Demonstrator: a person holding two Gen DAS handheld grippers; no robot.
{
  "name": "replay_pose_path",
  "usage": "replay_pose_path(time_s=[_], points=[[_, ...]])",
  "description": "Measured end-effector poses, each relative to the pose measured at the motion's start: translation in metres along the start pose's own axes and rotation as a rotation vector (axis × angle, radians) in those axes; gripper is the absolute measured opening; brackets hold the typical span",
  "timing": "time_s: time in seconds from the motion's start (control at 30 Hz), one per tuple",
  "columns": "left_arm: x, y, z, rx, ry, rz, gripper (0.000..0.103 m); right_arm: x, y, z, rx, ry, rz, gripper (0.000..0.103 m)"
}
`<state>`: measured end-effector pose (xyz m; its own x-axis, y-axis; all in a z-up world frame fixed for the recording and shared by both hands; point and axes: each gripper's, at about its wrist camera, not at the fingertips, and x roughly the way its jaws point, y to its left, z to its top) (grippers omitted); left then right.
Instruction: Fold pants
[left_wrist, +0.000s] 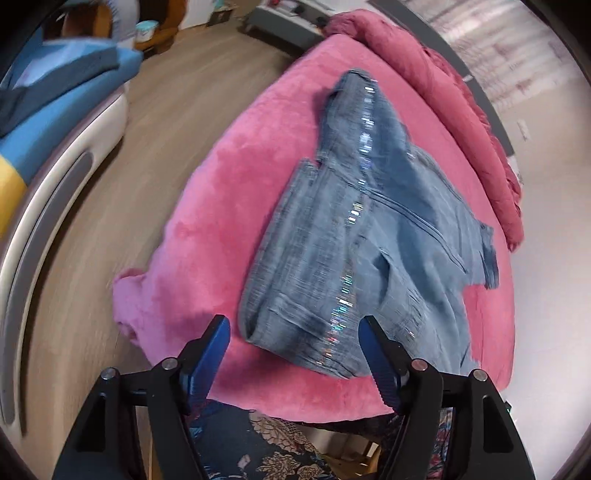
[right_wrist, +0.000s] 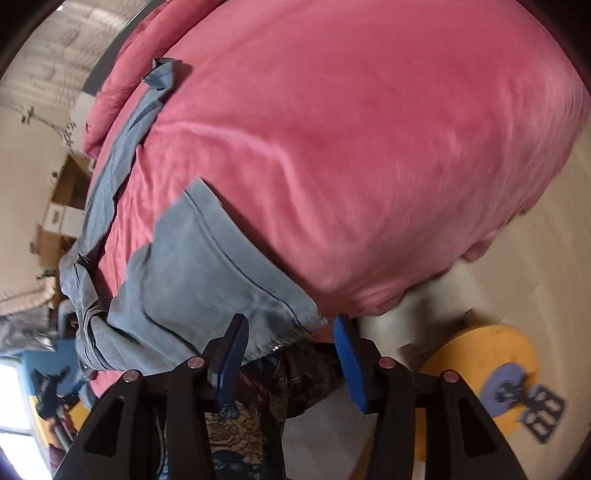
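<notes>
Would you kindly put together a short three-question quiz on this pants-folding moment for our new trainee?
1. True or false: the left claw is clamped on the jeans.
2. Multiple choice: what do the jeans lie on? A) a wooden floor B) a pink blanket C) a blue cushion
3. Fill in: a strip of shiny ______ runs along the jeans in the left wrist view.

Key
1. False: its jaws stand open, with nothing between them.
2. B
3. sequins

The right claw is also open, near the jeans' edge.
</notes>
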<state>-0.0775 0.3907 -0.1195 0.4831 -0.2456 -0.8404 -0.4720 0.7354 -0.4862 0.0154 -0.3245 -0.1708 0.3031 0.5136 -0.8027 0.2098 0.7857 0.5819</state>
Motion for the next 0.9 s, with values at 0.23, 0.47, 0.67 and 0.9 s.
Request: replay_pose_path(time_s=[0.23, 0.47, 0.67, 0.9], points=[[0.009, -0.018, -0.003, 0.022, -0.026, 0.066, 0.075, 0.024, -0.04, -0.01, 0.193, -0.051, 0.211, 0.062], [0.016, -0.012, -0.006, -0.016, -0.057, 0.094, 0.073, 0.047, -0.058, -0.023, 0.359, -0.008, 0.377, 0.062], [0.013, 0.003, -0.009, -0.024, -0.084, 0.094, 0.025, 0.008, -0.02, -0.019, 0.225, -0.051, 0.339, 0.015], [0.004, 0.011, -0.009, -0.037, -0.113, 0.039, 0.005, -0.082, 0.048, -0.005, 0.078, -0.2, 0.38, 0.011]])
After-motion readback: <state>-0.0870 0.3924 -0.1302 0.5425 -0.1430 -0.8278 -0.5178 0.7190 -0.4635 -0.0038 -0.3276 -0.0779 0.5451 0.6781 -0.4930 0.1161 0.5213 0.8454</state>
